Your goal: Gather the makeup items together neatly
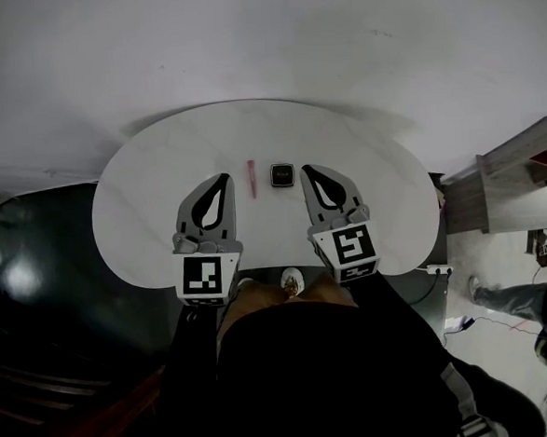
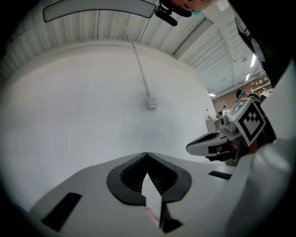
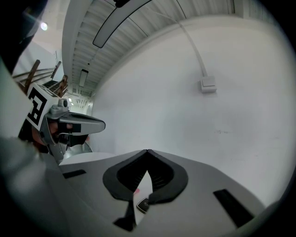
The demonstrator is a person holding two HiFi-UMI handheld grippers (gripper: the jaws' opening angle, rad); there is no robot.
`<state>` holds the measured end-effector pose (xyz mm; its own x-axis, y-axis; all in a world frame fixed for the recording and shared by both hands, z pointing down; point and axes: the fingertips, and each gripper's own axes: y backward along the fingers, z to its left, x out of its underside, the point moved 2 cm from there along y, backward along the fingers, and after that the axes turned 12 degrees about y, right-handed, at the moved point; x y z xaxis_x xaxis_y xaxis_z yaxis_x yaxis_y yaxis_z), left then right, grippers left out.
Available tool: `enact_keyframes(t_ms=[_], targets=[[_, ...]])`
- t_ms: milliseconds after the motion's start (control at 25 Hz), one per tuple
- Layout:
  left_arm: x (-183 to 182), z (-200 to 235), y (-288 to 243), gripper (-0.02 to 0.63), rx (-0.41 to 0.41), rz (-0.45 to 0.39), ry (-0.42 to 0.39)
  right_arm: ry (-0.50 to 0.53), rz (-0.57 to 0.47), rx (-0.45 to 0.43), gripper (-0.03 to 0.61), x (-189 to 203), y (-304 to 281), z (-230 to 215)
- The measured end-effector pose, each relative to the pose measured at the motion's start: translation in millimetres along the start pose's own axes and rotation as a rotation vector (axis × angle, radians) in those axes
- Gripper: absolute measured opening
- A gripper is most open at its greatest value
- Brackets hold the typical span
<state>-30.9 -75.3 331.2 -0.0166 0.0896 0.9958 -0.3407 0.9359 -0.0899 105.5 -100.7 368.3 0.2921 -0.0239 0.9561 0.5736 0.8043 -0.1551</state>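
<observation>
Jaws together, empty: left gripper (image 2: 147, 155), right gripper (image 3: 147, 152)

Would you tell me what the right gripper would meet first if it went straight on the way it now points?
Probably nothing nearby: the right gripper points over the table toward the white wall. The black compact lies beside and below its tips, likely not in line, though depth is unclear.

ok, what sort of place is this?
Likely an indoor lab or workshop hall, not a home: bare white table against a plain wall, power strip on the floor, strip-lit ribbed ceiling.
</observation>
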Motion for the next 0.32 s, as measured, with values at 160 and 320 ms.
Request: enact_keyframes(t_ms=[160, 320], targets=[[0.0, -2.5, 0.4, 0.015, 0.003, 0.001, -0.001, -0.006, 0.008, 0.001, 0.028, 4.4, 0.2, -0.6], [-2.1, -2.3, 1.6, 0.015, 0.001, -0.008, -0.006, -0.005, 0.003, -0.008, 0.028, 2.8, 0.7, 1.4]])
